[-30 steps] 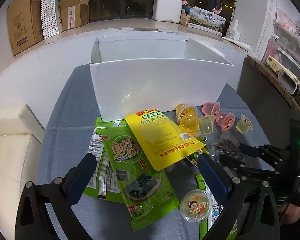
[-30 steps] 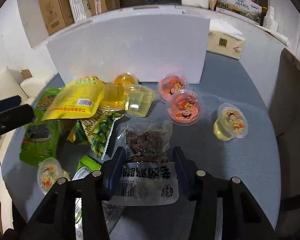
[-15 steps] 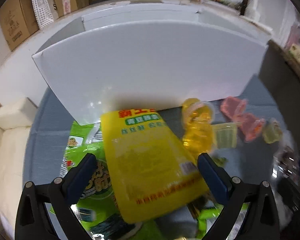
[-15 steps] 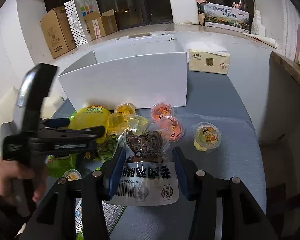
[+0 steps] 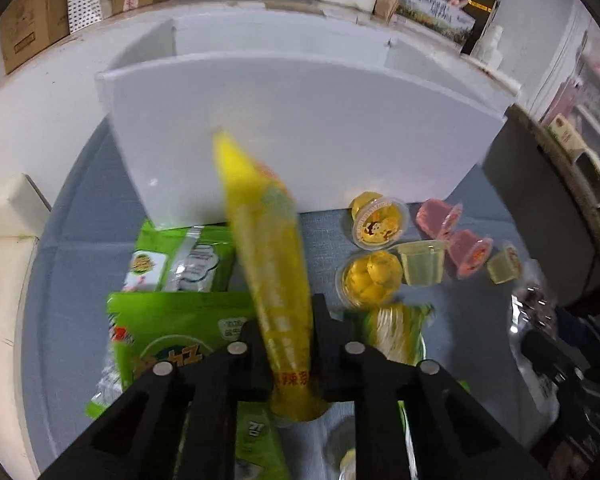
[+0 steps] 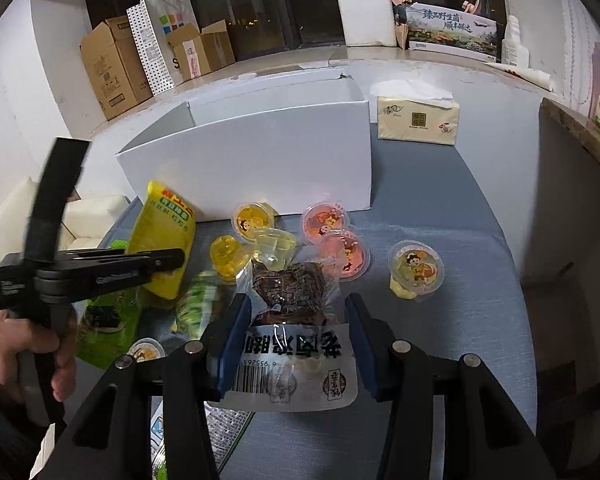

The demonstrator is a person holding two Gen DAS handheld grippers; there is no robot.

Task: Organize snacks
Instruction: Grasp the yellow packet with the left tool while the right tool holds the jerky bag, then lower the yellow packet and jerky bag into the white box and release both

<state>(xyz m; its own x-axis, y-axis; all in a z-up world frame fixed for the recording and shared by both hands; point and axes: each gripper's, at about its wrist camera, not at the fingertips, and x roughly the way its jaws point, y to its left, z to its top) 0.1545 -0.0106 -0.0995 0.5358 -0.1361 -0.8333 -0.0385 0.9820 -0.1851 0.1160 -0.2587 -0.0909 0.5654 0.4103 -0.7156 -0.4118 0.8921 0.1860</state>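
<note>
Now both grippers gripping crinkly plastic packs.
Left gripper (image 5: 286,344) just clamped on glossy yellow pouch (image 5: 272,264); right gripper (image 6: 294,344) pinching clear meat packet (image 6: 290,320), near boxy white bin (image 6: 260,160).

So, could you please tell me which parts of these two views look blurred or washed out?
Left wrist view: the yellow pouch clamped in the left tongs is smeared by motion blur, and the white box front is pale with light. Right wrist view: mostly sharp, the clear meat packet in the right tongs readable; only the green packet is streaked. Both bend straight edges.
</note>
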